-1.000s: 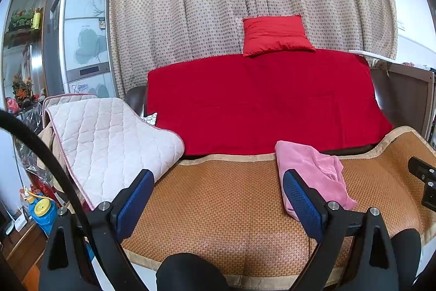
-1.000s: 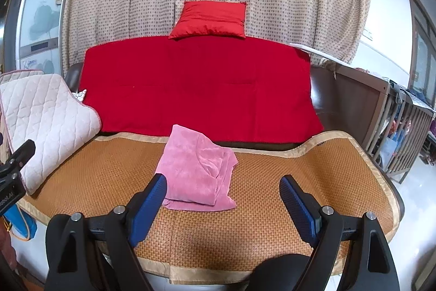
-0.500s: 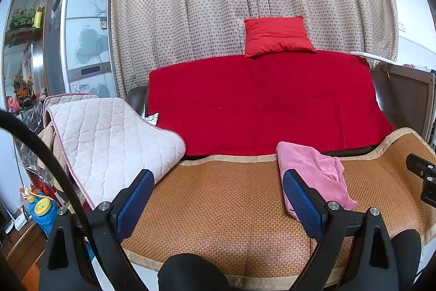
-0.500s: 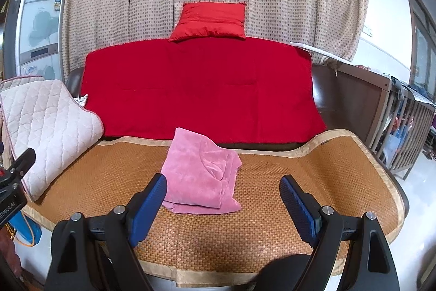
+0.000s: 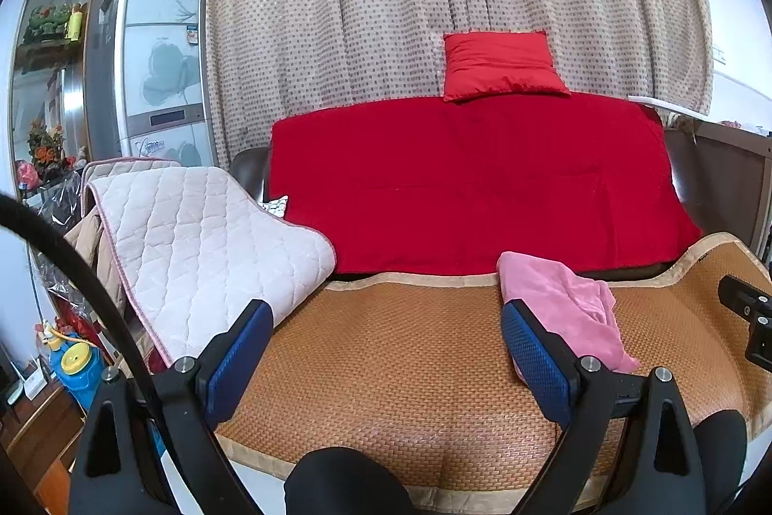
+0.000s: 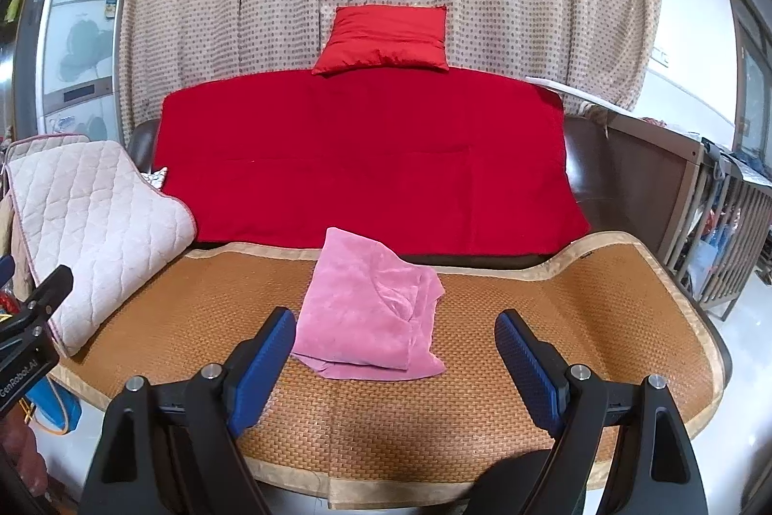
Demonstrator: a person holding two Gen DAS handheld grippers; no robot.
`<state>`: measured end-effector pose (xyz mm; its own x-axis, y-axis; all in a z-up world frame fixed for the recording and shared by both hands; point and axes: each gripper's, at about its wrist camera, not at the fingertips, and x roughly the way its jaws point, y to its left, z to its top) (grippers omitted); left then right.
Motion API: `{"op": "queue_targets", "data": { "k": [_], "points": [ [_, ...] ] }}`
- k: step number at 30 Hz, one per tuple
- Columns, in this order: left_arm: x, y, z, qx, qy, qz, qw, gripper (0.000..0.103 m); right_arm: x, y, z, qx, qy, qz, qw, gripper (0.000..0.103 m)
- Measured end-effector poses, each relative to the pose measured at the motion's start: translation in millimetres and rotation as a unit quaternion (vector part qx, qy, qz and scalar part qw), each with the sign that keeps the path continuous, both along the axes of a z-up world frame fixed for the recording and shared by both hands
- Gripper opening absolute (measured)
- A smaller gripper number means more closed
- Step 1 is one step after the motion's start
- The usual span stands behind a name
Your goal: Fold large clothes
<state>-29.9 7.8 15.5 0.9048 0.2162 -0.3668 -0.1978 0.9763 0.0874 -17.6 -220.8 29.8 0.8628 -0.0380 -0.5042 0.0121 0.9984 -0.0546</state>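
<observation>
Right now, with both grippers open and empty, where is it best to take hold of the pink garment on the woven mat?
Probably at the near right corner of the pink garment, coming from the front edge of the woven mat. There a thin single layer sticks out flat past the folded bulk, so the right gripper could pinch it.
</observation>
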Motion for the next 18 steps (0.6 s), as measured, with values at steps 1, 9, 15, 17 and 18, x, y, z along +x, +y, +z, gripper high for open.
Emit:
{"op": "queue_targets", "data": {
  "k": [1,9,15,17,18],
  "points": [
    [0.0,0.7,-0.6,0.000,0.000,0.001,1.0000,0.096,-0.2,1.2,-0.2,0.000,0.000,0.001,1.000,0.087],
    [0.5,6.4,-1.4,-0.004,0.002,0.003,1.0000,0.095,1.4,8.9,-4.0,0.003,0.004,0.008,1.000,0.087],
    [-0.4,7.4,-1.6,-0.005,0.001,0.003,1.0000,0.096,1.4,10.8,-4.9,0.006,0.003,0.008,1.000,0.087],
    [-0.5,7.3,-1.7,-0.005,0.001,0.003,1.0000,0.095,1.4,10.8,-5.3,0.007,0.003,0.008,1.000,0.087],
    [-0.8,7.5,-1.8,-0.005,0.001,0.003,1.0000,0.095,1.5,10.9,-5.5,0.008,0.003,0.008,1.000,0.087]
  ]
}}
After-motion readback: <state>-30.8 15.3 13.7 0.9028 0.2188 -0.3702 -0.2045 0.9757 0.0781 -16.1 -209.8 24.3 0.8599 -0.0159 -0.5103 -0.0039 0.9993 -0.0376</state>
